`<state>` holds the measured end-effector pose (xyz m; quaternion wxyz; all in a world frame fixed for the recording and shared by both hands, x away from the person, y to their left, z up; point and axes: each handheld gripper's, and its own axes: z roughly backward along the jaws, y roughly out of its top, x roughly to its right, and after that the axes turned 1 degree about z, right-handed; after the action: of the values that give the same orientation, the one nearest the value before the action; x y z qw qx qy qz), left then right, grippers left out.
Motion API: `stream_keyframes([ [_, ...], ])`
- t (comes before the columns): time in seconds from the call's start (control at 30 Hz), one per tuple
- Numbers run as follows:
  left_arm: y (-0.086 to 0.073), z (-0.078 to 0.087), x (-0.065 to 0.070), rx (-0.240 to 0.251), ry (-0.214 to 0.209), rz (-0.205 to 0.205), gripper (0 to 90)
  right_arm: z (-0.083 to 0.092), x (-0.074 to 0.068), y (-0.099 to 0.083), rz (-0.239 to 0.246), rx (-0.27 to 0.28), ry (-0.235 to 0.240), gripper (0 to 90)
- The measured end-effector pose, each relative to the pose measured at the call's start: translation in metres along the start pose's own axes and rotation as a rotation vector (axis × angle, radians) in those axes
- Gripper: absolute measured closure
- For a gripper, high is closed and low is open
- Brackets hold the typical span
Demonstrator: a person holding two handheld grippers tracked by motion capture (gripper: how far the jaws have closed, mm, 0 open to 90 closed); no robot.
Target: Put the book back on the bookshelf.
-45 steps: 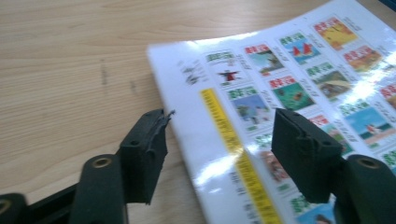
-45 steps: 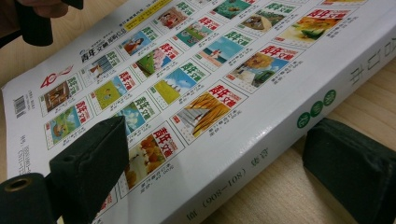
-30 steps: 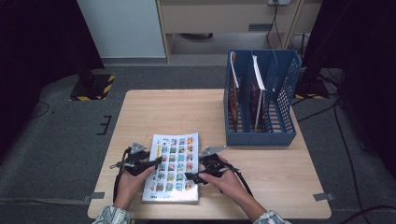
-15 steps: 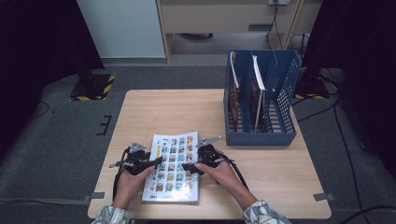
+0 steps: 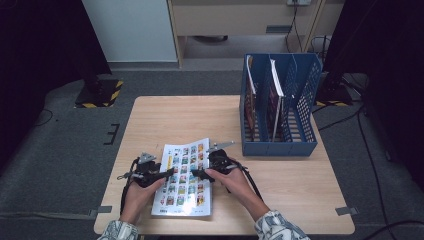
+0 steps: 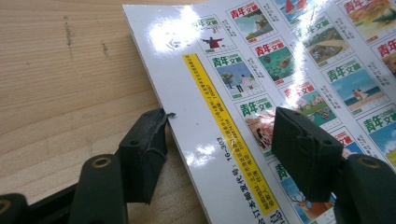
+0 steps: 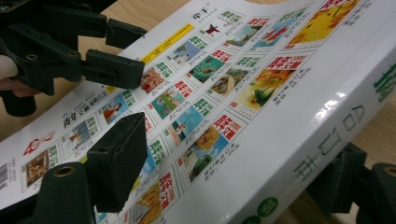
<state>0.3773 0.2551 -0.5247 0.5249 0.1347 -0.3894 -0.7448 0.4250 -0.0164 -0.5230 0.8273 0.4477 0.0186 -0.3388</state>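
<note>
A thick book [image 5: 185, 185] with a white cover of small colour pictures lies near the table's front edge. My left gripper [image 5: 167, 173] is at its left edge. In the left gripper view [image 6: 222, 130] it stands open, one jaw on the wood against the book's [image 6: 243, 93] edge and the other over the cover. My right gripper [image 5: 197, 172] reaches in from the spine side. Its jaws [image 7: 233, 154] have just been closing, one above the cover and one under the raised spine of the book [image 7: 224, 84], with the pads apart from it. The left gripper [image 7: 130, 49] shows beyond.
A blue file rack [image 5: 280, 145] stands at the table's back right with a few books upright in its left slots. Bare wooden table [image 5: 200, 115] stretches behind the book. Dark floor surrounds the table, with a cabinet at the back.
The right gripper has slid left and slightly away over the book's right side, and its jaws have narrowed around the spine edge. The left gripper has stayed put.
</note>
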Motion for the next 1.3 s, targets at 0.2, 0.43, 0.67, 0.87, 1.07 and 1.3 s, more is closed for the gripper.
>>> stream_keyframes([
  [0.2, 0.0, 0.0, 0.0, 0.0, 0.002, -0.004, 34.4, -0.008, -0.01, 0.009, 0.021, -0.034, 0.004, 21.6],
  [0.43, 0.0, 0.0, 0.0, 0.001, 0.002, -0.002, 34.3, -0.01, -0.009, 0.012, 0.007, -0.026, -0.008, 21.3],
  [0.67, -0.001, 0.0, 0.0, 0.003, 0.002, 0.001, 34.1, -0.01, -0.007, 0.01, -0.008, -0.032, -0.012, 25.2],
  [0.87, 0.0, 0.0, 0.001, 0.004, 0.003, 0.003, 34.0, -0.01, -0.006, 0.01, -0.021, -0.021, -0.012, 27.3],
  [1.07, -0.001, -0.001, 0.001, 0.005, 0.002, 0.007, 33.9, -0.012, -0.006, 0.012, -0.032, -0.021, -0.013, 26.1],
  [1.3, -0.001, -0.001, 0.0, 0.004, 0.0, 0.009, 33.9, -0.018, -0.007, 0.014, -0.068, -0.01, -0.011, 24.9],
])
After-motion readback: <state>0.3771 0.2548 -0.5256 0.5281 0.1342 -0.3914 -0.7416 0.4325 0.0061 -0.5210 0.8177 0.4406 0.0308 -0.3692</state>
